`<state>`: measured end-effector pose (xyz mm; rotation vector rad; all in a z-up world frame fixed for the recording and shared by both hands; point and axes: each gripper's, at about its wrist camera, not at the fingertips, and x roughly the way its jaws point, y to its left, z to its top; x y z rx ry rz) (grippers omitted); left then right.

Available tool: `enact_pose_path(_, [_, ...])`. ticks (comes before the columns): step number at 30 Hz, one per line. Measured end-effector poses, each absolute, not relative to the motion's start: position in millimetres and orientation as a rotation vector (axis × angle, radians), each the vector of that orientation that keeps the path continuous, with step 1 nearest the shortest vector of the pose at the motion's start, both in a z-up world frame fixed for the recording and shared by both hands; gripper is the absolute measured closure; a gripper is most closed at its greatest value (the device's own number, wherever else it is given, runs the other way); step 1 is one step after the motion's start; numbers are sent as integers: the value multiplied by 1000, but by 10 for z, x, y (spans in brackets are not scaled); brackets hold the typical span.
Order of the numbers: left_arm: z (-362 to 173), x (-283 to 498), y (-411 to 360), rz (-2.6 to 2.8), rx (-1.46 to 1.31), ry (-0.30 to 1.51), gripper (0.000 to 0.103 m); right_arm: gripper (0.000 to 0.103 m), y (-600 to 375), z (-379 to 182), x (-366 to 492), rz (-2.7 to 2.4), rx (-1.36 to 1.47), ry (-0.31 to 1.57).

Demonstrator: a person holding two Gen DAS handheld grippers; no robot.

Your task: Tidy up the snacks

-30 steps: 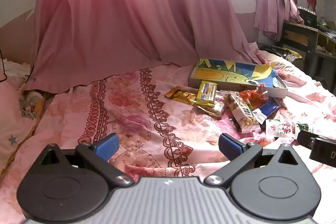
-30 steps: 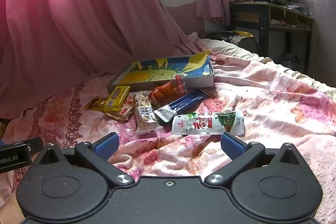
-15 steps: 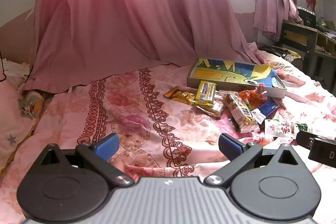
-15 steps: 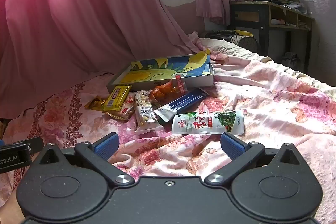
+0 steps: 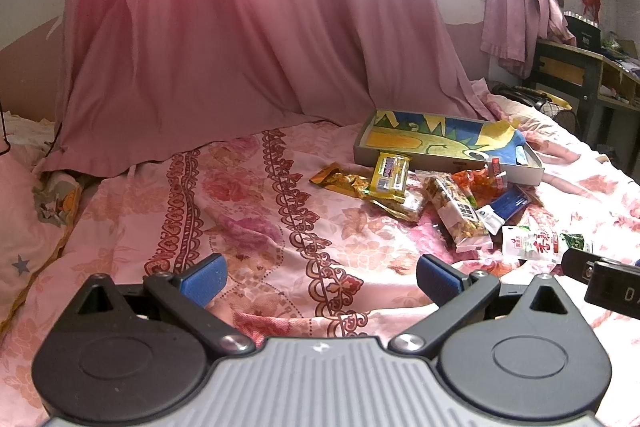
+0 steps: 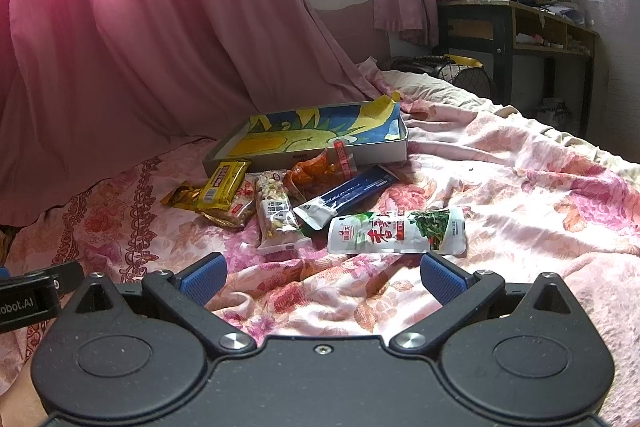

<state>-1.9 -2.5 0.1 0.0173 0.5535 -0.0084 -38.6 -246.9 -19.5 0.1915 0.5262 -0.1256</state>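
Note:
Several snack packets lie in a pile on the pink floral bedspread, in front of a shallow box with a yellow and blue picture inside. Among them are a yellow bar, a clear nut bar, an orange packet, a blue stick pack and a green-and-white pouch. My right gripper is open just short of the pouch, holding nothing. My left gripper is open over bare bedspread, left of the pile. The shallow box lies behind the pile there too.
A pink curtain hangs down onto the bed behind the box. A dark desk with shelves stands at the far right beside the bed. A pillow with a star lies at the left edge.
Both views have shifted only slightly; the snacks sit a little lower and closer to the right gripper. Both grippers stay open.

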Motion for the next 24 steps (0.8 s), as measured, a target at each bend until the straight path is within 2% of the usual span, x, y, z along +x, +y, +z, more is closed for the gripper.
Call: enact_pose_path(24, [0, -27, -36, -8, 15, 554, 1, 1, -2464, -198, -375, -126, 193, 532])
